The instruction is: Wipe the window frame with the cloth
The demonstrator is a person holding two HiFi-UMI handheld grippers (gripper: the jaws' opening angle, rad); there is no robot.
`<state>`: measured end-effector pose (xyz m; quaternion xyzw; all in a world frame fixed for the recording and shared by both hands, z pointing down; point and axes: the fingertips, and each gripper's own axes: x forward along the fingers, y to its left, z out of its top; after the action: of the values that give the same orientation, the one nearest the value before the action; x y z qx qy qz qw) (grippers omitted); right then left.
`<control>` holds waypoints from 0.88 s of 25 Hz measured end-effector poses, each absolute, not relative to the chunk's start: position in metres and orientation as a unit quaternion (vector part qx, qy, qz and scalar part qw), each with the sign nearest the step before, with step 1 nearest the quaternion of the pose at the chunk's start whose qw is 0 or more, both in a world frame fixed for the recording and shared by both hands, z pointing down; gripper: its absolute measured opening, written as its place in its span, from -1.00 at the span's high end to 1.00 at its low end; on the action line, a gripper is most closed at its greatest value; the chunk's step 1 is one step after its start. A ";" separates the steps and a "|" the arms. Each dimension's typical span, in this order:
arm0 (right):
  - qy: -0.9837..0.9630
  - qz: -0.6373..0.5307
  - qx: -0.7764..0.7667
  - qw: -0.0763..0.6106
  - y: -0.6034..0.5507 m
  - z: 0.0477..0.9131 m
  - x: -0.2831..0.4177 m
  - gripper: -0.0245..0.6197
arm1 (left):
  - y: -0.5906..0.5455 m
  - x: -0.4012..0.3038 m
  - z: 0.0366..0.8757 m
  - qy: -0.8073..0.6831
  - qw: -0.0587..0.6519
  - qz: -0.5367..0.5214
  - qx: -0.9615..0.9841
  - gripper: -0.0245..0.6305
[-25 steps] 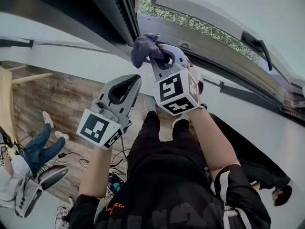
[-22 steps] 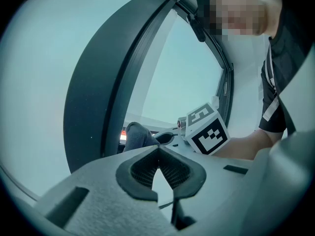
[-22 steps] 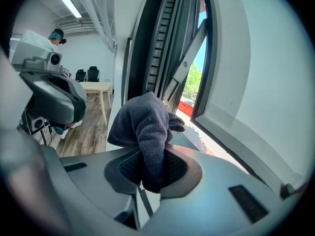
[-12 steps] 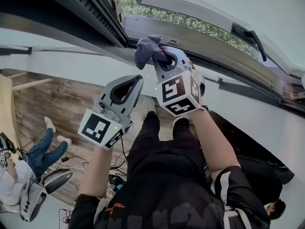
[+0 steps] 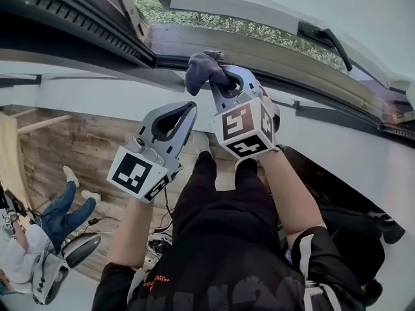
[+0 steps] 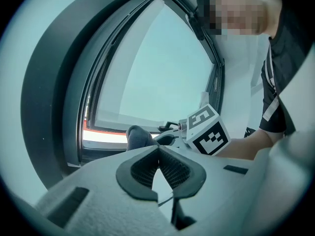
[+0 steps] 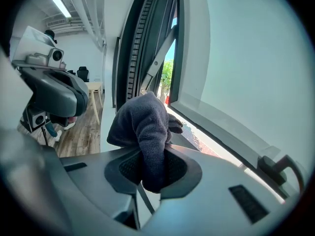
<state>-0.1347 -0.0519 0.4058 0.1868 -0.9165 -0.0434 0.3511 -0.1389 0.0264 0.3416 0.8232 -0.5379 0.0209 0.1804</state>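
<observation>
Along the window frame (image 5: pixel 292 63) bottom edge, right gripper (image 5: pixel 219 76), clamping the cloth (image 5: pixel 201 69), is sliding away from the corner; left gripper (image 5: pixel 187 107) closed, empty.

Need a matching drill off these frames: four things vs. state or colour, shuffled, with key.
Things:
1. left tongs
2. right tongs
3. cloth
4. window handle

States:
A. black, on the open sash
B. clamped on fabric
C. shut, nothing between
D. blue-grey, bunched up

Pairs: 1-C, 2-B, 3-D, 4-A
</observation>
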 end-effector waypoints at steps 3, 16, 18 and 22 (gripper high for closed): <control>-0.915 -0.040 0.195 0.351 -0.056 0.406 -0.120 0.77 | 0.021 -0.127 0.341 -0.530 0.179 0.024 0.829 0.87; -0.906 -0.027 0.237 0.350 -0.075 0.402 -0.057 0.77 | -0.001 -0.073 0.333 -0.493 0.171 0.036 0.853 0.87; -0.904 -0.025 0.243 0.350 -0.077 0.402 -0.047 0.76 | -0.003 -0.065 0.333 -0.487 0.170 0.037 0.856 0.87; -0.901 -0.024 0.254 0.351 -0.082 0.401 -0.029 0.77 | -0.007 -0.050 0.332 -0.478 0.168 0.039 0.861 0.87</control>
<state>-0.0290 -0.0820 0.4009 0.2539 -0.9010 -0.0240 0.3508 -0.0501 -0.0072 0.3315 0.8613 -0.4780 0.0386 0.1681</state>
